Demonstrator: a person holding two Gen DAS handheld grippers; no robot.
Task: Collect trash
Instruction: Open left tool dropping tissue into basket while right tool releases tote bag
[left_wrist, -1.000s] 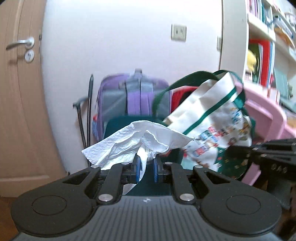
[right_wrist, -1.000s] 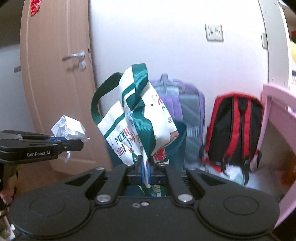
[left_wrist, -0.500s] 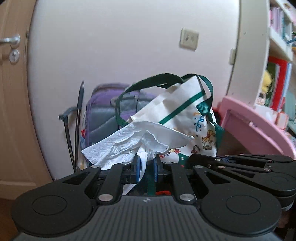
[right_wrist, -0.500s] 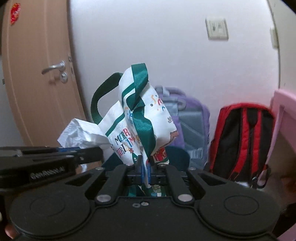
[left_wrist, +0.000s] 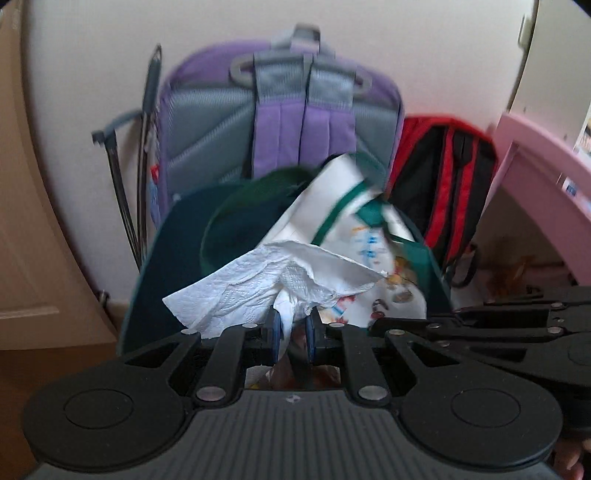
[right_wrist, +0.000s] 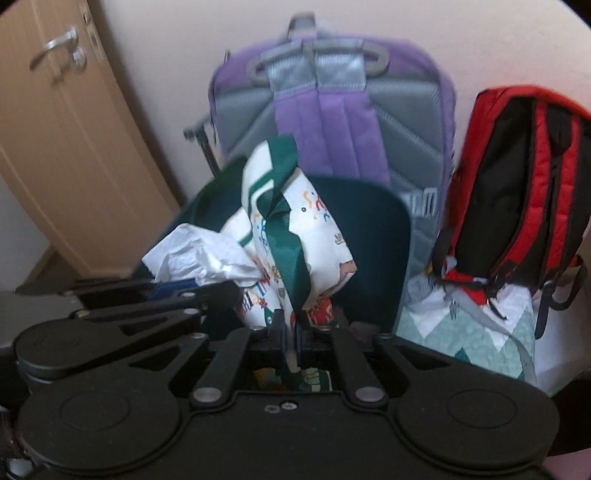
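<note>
The left claw (left_wrist: 291, 328) is clenched on a crumpled white paper tissue (left_wrist: 266, 288), which fans out above and to the left of its blue pads. Just right of it, the right claw (right_wrist: 291, 326) grips the dark green fabric handle (right_wrist: 286, 236) of a white printed tote bag with green trim (right_wrist: 317, 236); its jaws are easing open, the strap still pinched between them. Both the tissue and the bag hang over the mouth of a dark teal bin (left_wrist: 177, 251), whose rim curves around them on the far side. Beyond the bin, a purple and grey backpack (left_wrist: 280, 118) leans upright against the pale wall. To its right stands a red and black backpack (right_wrist: 524, 184). A pale wooden door (right_wrist: 74, 147) lies far left, and a pink piece of furniture (left_wrist: 546, 177) at the right.
</note>
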